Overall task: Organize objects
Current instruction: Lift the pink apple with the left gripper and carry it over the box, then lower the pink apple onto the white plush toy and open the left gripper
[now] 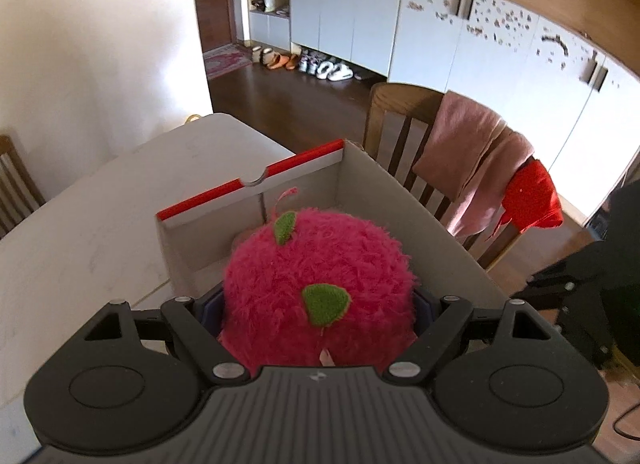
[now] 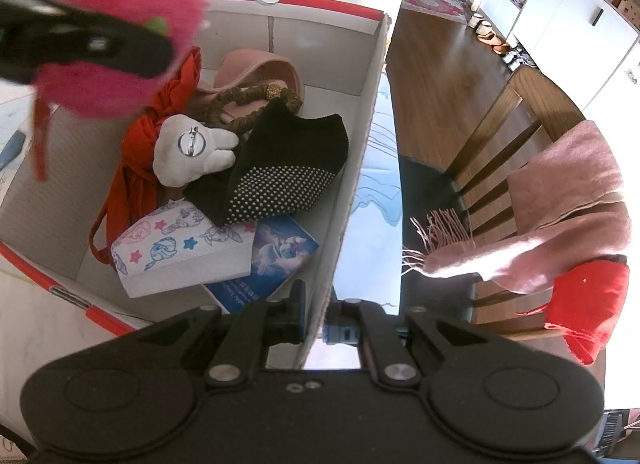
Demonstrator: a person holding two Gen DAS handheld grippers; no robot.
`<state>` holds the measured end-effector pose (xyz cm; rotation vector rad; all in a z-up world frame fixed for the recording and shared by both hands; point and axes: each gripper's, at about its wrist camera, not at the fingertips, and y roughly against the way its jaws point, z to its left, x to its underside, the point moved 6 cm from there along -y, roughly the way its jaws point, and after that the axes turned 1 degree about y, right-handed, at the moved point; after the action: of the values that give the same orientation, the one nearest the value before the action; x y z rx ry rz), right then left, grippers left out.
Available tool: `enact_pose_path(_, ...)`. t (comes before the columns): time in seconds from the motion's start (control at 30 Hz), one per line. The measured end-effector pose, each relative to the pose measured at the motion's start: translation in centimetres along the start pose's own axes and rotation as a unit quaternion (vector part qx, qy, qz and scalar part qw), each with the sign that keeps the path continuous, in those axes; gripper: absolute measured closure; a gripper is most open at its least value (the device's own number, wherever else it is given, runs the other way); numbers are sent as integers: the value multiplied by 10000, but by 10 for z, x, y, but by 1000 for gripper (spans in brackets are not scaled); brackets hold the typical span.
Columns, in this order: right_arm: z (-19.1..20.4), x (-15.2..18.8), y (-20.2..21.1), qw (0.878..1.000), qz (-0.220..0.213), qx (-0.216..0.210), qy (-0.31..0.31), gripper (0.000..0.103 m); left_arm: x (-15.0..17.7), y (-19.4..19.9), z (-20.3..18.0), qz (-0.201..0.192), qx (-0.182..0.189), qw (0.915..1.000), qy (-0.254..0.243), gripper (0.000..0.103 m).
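Clenching the pink plush ball (image 1: 316, 288), the left hand-held gripper (image 1: 316, 312) hangs above the cardboard box (image 1: 400, 200).

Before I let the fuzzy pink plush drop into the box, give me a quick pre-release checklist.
1. Left gripper holding the fuzzy pink plush ball: ok.
2. Plush over the open red-trimmed cardboard box: ok.
3. Right gripper clamped on the box's side wall, steadying it: ok.
4. Free landing space: not ok; a black dotted sock, white plush glove and patterned tissue box crowd it.
5. Height above the contents: cannot tell.
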<state>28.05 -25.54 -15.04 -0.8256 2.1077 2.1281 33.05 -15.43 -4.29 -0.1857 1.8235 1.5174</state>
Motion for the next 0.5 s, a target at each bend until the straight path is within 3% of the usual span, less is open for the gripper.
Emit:
enact_pose_path(0.27,1,0,0,10000,-6,-22,-24,96,-9,-44,-5,280,-65,9991,-319,18)
enact_pose_path(0.5,2,-1,0,10000,3,-22,-29,96,-7,-70,-3,526,-43,9981,-304,17)
